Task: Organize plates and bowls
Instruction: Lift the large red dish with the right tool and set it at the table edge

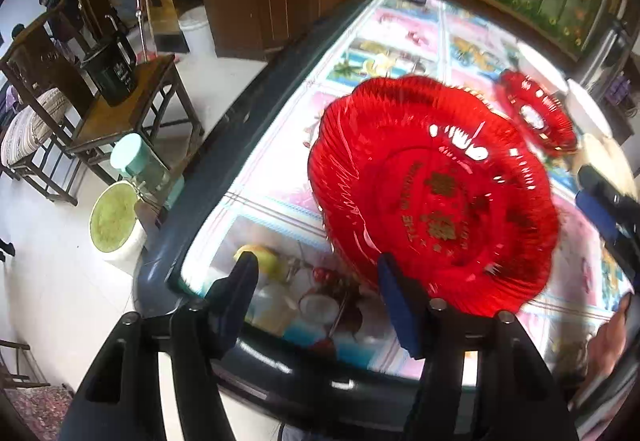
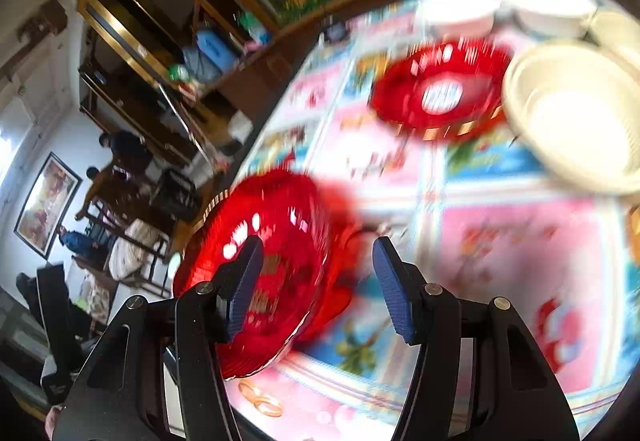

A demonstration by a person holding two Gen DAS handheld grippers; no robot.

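Item: large red fluted plastic plate, tilted over the bench.

My left gripper and right gripper both stand released, grasping nothing. The plate lies beyond my left fingers, its rim behind the right-hand pad, I judge for stacking with the smaller red dish ahead. Blur hides what supports it.

Black left gripper frame, silver screws; ribbed blue jaws; right gripper seemingly alike.
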